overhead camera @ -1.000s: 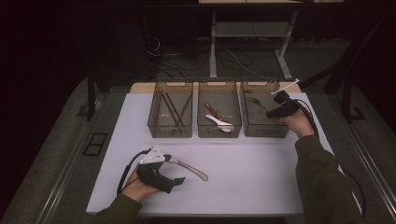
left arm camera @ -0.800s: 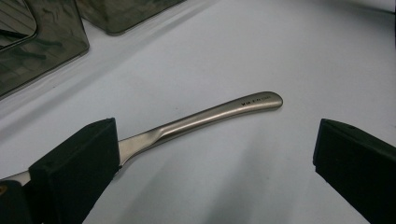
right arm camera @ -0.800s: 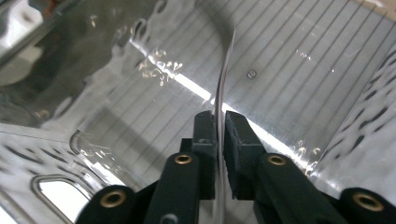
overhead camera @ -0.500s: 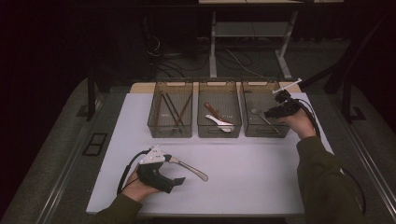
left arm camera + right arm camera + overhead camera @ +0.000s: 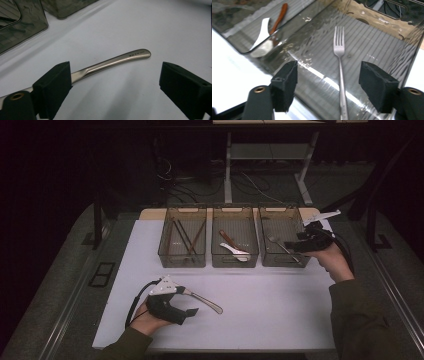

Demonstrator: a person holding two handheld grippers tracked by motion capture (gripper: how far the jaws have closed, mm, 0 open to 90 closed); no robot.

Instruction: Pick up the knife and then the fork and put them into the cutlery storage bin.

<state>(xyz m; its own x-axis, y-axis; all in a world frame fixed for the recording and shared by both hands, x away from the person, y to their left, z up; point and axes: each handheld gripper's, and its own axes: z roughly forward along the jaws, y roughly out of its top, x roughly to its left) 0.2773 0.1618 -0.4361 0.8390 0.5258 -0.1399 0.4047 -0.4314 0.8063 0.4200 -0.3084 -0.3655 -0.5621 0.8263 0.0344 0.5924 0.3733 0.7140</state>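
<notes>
A metal utensil (image 5: 206,301) lies flat on the white table, its handle (image 5: 117,60) running from behind my left gripper's left pad out between the jaws. My left gripper (image 5: 187,301) (image 5: 113,80) rests low at the front left; its jaws have just been closing a little but stand wide, and the right pad is clear of the handle. A steel fork (image 5: 279,245) (image 5: 340,57) lies in the right bin (image 5: 280,210). My right gripper (image 5: 296,245) (image 5: 328,85) hovers over that bin's right side; its jaws have just been opening, with nothing held between them.
Three smoky clear bins stand in a row at the back. The left bin (image 5: 182,210) holds dark chopsticks. The middle bin (image 5: 235,210) holds a white spoon (image 5: 263,35) and a brown one (image 5: 279,15). A cable trails from each gripper.
My right gripper has opened and drawn back to the right and slightly up from the right bin, where the fork now lies loose. The left hand has kept still.
</notes>
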